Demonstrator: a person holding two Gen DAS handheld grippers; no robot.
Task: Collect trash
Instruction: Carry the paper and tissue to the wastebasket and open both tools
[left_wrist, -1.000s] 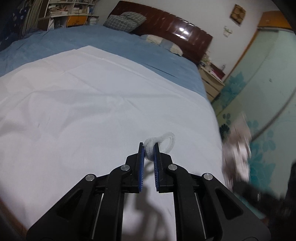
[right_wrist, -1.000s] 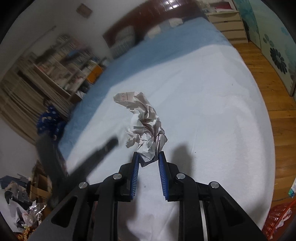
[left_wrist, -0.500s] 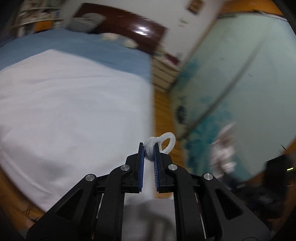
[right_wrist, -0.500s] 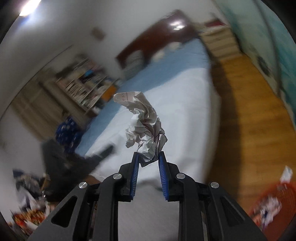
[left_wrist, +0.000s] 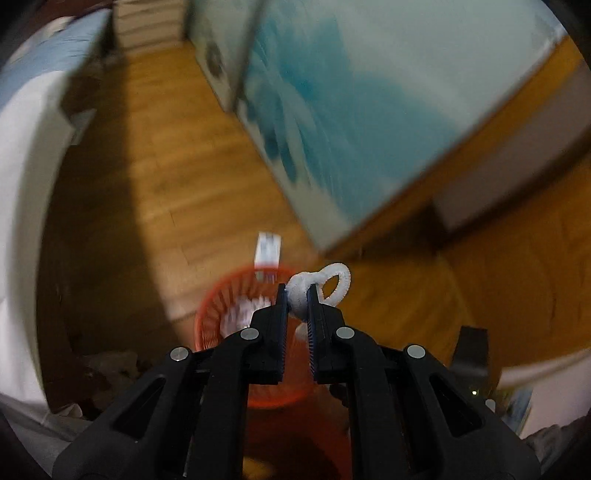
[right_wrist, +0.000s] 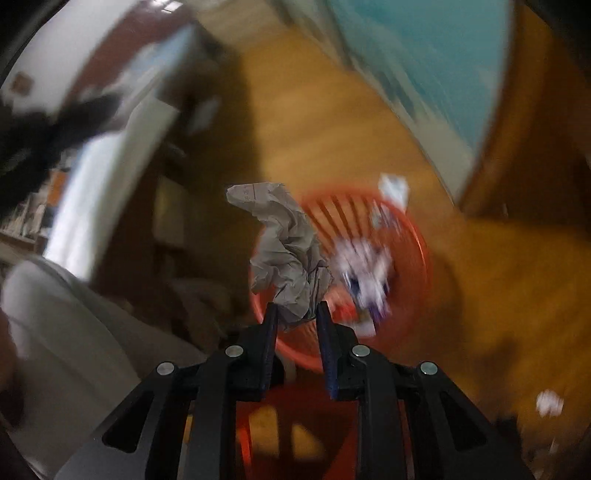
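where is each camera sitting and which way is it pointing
Left wrist: on the left tool, facing down at the floor; its fingers pinch a white loop.
Right wrist: on the right tool, facing down; its fingers grip crumpled paper.
Both show the red basket.

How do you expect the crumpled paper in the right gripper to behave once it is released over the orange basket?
The crumpled paper stands up unsupported above the right gripper, so it is probably light and fairly stiff. It should drop, perhaps drifting, toward the orange basket, and is unlikely to roll far.

Basket (left_wrist: 221, 306) on floor (left_wrist: 155, 177), bed (left_wrist: 22, 184) left (papers (right_wrist: 364, 273) in basket).
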